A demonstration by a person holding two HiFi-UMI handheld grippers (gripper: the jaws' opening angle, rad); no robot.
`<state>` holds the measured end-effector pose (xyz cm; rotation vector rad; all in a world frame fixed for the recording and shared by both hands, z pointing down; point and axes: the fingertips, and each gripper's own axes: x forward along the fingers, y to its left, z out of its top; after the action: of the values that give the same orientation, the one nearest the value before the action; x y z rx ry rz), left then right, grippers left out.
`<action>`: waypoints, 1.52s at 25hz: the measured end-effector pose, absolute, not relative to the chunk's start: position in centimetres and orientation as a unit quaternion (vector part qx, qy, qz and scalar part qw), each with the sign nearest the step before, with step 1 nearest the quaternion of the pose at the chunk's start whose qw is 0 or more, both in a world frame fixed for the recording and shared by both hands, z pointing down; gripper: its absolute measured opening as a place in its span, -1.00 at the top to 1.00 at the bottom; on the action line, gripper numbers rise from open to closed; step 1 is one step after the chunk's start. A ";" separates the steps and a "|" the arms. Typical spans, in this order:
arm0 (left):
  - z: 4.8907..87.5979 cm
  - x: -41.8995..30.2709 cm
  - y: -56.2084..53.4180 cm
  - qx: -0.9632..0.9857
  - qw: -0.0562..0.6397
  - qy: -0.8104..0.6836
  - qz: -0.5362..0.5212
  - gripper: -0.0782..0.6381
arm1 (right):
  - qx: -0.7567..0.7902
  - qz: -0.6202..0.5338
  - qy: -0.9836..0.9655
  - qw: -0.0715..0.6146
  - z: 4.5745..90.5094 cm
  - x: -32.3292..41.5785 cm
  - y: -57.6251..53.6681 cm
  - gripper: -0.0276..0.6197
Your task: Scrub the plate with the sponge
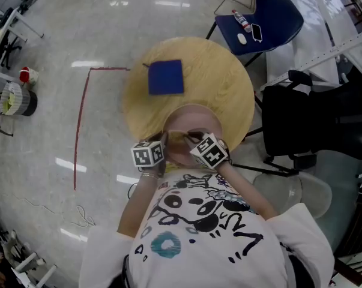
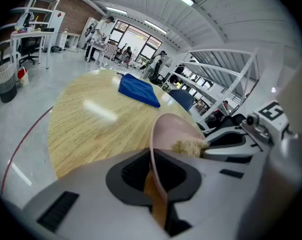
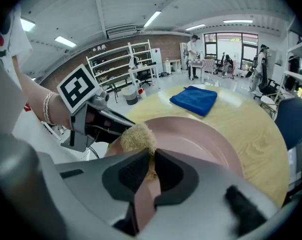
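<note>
The person stands at the near edge of a round wooden table (image 1: 223, 83) with both hands close together. The left tongs (image 2: 156, 184) are shut tight on the rim of a pink plate (image 3: 201, 144). They hold it up, tipped on its side, so from the left side you see mostly its thin edge. The right tongs (image 3: 151, 171) are shut on a small, fuzzy tan sponge (image 3: 135, 136). The sponge is pressed on the inside of the plate.

What matters now is where the sponge sits on the plate. It is at the near side, right by the rim and just beside the spot where the left tongs pinch the plate. Almost all of the bare pink plate lies beyond the sponge, away from the person. It stretches out toward the middle of the table, where a folded blue cloth (image 3: 193, 100) lies well apart from it. So I think the next rub has to push forward, away from the left tongs and across the wide part of the plate.

The right hand is the one facing the inside of the plate, so it does the rubbing. The left hand only keeps the plate steady. The plate hangs over the near edge of the table. I cannot tell for sure if its far rim rests on the wood or is held just above it.
</note>
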<state>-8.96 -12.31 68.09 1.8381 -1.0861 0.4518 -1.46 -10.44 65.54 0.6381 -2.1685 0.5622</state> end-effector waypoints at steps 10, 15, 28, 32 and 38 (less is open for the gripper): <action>68.0 -9.0 -12.4 0.747 0.461 -0.444 0.183 0.70 | 0.278 0.216 -0.846 0.400 65.6 -1.1 -14.3 0.76; 68.0 -9.2 -12.4 0.741 0.467 -0.448 0.178 0.70 | 0.310 0.225 -0.837 0.391 65.5 0.1 -16.3 0.76; 68.2 -9.1 -12.3 0.734 0.474 -0.456 0.171 0.70 | 0.368 0.217 -0.815 0.392 65.4 3.9 -18.3 0.76; 68.1 -8.9 -12.4 0.731 0.476 -0.459 0.168 0.70 | 0.358 0.212 -0.825 0.382 64.2 3.8 -17.6 0.76; 68.3 -9.1 -12.4 0.730 0.474 -0.462 0.171 0.70 | 0.297 0.200 -0.847 0.393 64.7 0.9 -14.6 0.76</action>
<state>-9.05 -12.39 68.32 1.7858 -1.1295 0.4187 0.90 -14.59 64.74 0.7536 -2.1499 0.5089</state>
